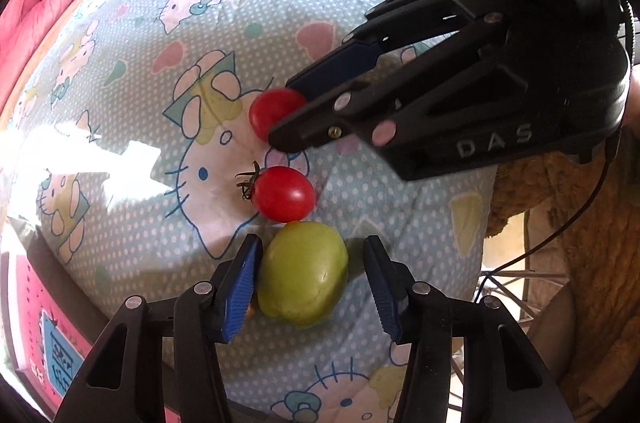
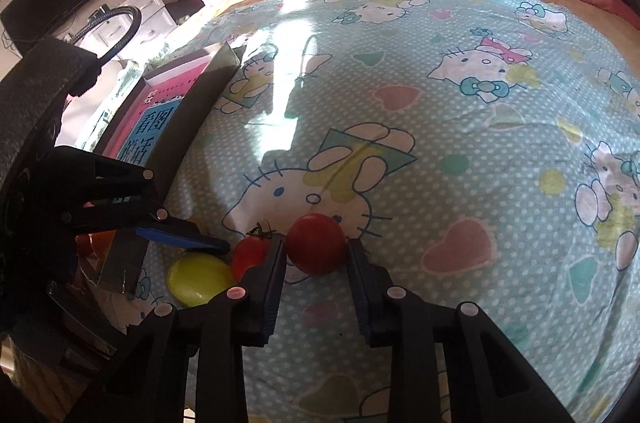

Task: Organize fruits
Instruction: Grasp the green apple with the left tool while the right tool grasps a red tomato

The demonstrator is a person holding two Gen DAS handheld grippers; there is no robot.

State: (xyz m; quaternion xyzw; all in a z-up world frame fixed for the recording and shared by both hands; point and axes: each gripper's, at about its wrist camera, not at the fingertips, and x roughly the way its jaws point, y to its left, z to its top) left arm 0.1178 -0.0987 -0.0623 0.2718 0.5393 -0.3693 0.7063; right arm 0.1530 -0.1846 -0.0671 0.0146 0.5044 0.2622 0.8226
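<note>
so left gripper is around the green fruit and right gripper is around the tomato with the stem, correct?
Not quite. The left gripper does straddle the green fruit, but the right gripper is around the stemless tomato. The tomato with the stem lies beside it, just outside the gripper's fingers. The right wrist view shows this; the left wrist view agrees.

The right gripper [image 1: 280, 119] is covering part of one red tomato [image 1: 266, 111]. In the right wrist view, the left gripper [image 2: 216, 245] is hiding the green fruit's [image 2: 198, 279] top edge.
</note>
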